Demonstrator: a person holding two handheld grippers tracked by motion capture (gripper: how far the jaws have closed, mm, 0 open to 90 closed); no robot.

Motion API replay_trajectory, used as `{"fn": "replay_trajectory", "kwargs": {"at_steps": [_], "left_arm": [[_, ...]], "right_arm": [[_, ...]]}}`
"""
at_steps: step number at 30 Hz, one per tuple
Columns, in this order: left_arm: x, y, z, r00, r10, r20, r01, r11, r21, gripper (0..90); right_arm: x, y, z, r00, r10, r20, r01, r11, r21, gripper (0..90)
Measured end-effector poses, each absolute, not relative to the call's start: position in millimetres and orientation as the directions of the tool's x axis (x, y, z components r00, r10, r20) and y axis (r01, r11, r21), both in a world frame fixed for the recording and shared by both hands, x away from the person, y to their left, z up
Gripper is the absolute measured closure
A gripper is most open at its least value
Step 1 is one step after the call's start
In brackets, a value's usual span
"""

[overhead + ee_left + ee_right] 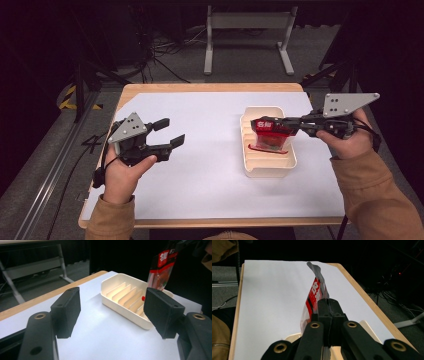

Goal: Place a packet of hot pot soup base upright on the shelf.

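Over at nine o'clock on the white paper-covered wooden table [210, 190], the left gripper [172, 134] hangs above bare sheet with its black jaws released, nothing between the matte, blocky pads [67, 310]. Moving across toward three o'clock sits the cream plastic rack tray [269, 170], a smooth rounded rectangle with a row of thin upright dividers [126, 296] inside. Just above it hangs the red and clear crinkly plastic snack packet [270, 136], its lower end down among the slots, held up and not yet resting flat. The right gripper [261, 123] comes in from three o'clock, jaws clenched on the packet's top seam [322, 293]. That packet looks light and floppy to me, glossy film that would buckle and slide if pinched mid-body; the flat sealed edge seems the sound place to grip, and it probably swings freely below the jaws.
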State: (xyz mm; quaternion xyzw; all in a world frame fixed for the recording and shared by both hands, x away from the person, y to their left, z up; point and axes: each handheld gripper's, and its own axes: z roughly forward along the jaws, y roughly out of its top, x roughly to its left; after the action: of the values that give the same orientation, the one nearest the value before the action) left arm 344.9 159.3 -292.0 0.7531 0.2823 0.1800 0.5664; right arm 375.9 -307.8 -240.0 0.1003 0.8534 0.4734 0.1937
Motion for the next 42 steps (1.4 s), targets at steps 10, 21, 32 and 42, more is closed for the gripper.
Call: {"fn": "replay_trajectory", "kwargs": {"at_steps": [10, 21, 32, 42], "left_arm": [[352.7, 166.6, -298.9, 0.736, 0.675, -0.057, 0.257, -0.201, 0.945, 28.3], [355.3, 168.5, -301.6, 0.727, 0.684, -0.064, 0.272, -0.201, 0.941, 28.1], [357.0, 168.5, -303.2, 0.724, 0.687, -0.065, 0.279, -0.205, 0.938, 28.1], [357.9, 168.4, -304.4, 0.725, 0.685, -0.071, 0.286, -0.206, 0.936, 28.0]], "right_arm": [[383.9, -311.9, -251.7, -0.914, 0.346, -0.213, 0.008, 0.539, 0.842, 89.6], [381.7, -314.2, -261.3, -0.931, 0.322, -0.173, 0.03, 0.54, 0.841, 89.5], [378.5, -315.1, -269.3, -0.944, 0.298, -0.143, 0.043, 0.54, 0.841, 89.4], [379.2, -312.2, -276.3, -0.95, 0.284, -0.128, 0.054, 0.555, 0.83, 89.4]]}}
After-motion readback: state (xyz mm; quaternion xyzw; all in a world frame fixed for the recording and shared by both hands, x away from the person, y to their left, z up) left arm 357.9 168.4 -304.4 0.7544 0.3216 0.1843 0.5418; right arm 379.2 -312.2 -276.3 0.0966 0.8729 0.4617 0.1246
